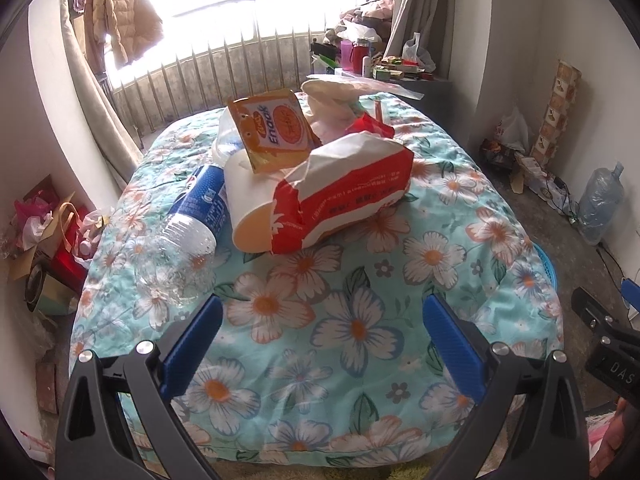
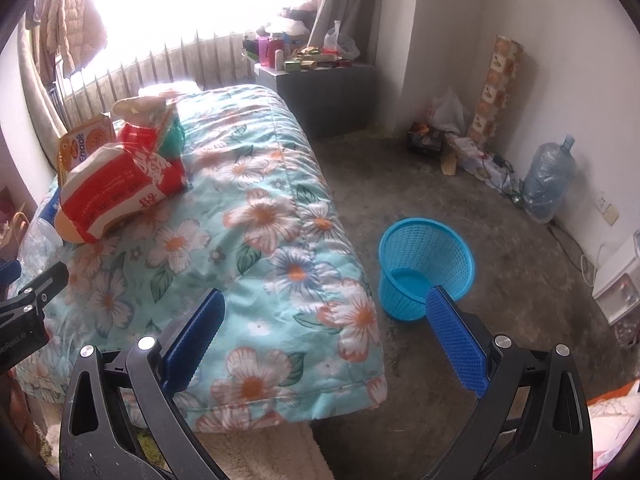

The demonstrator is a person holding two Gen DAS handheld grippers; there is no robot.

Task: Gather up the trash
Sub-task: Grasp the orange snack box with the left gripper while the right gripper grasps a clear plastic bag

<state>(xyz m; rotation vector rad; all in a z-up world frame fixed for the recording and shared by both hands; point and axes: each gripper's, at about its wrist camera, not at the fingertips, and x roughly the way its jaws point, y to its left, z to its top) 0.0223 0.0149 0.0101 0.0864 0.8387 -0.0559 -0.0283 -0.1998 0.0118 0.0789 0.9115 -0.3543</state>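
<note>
A: What hangs at the upper left?
B: A tan puffer jacket beside the bright window, above the metal railing.
A: And across the middle?
B: A floral quilt in teal, white and orange.
A: At the right edge?
B: A large water jug stands on the concrete floor, near a patterned column against the wall.
A: Top centre?
B: A dark cabinet crowded with small bottles and boxes.

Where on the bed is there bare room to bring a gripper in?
Free: the quilt between the left gripper and the red-and-white bag, and its right half toward the blue basket. Crowded: the far-left pile around the bag, plastic bottle and orange packet.
</note>
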